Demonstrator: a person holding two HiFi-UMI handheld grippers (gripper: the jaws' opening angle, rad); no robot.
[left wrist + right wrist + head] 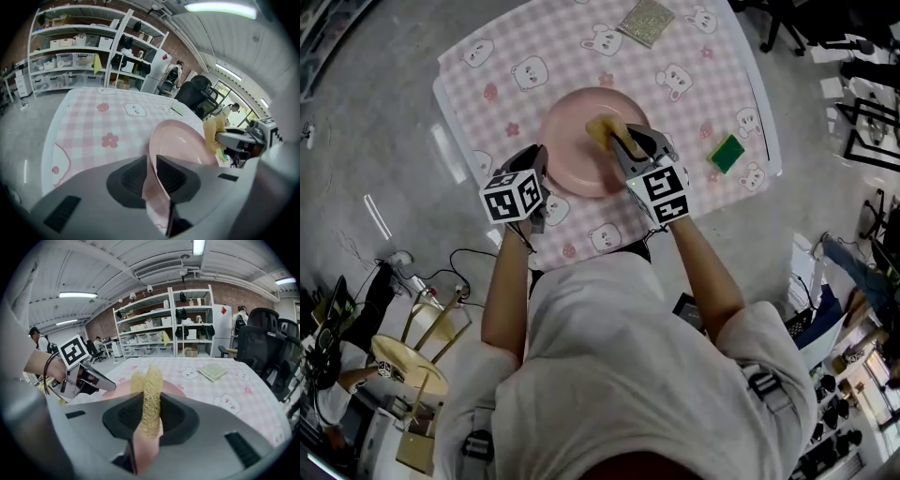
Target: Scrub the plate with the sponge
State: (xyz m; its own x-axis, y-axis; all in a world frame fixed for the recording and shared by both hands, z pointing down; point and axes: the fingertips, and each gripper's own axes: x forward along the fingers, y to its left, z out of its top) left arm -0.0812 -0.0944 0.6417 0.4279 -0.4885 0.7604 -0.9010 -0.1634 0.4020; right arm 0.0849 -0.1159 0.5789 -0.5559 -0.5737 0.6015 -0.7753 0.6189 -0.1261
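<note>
A pink plate (pixel 581 150) lies mid-table on the pink checked cloth. My left gripper (pixel 534 178) is at the plate's left rim. In the left gripper view that rim (pixel 180 140) runs up between the two pads, which close on it. My right gripper (pixel 628 145) is over the plate's right half, shut on a yellow sponge (pixel 605 131). The sponge (pixel 150 394) stands upright between the right gripper's jaws, with the plate (pixel 172 389) behind it. From the left gripper view the sponge (pixel 213 131) hangs at the plate's far edge.
A green sponge (pixel 727 153) lies on the cloth to the right of the plate. A pale scouring pad (pixel 645 21) sits at the table's far edge. Shelves (pixel 70 47) and an office chair (pixel 258 343) stand beyond the table. Cables and a stool (pixel 412 366) are on the floor at the left.
</note>
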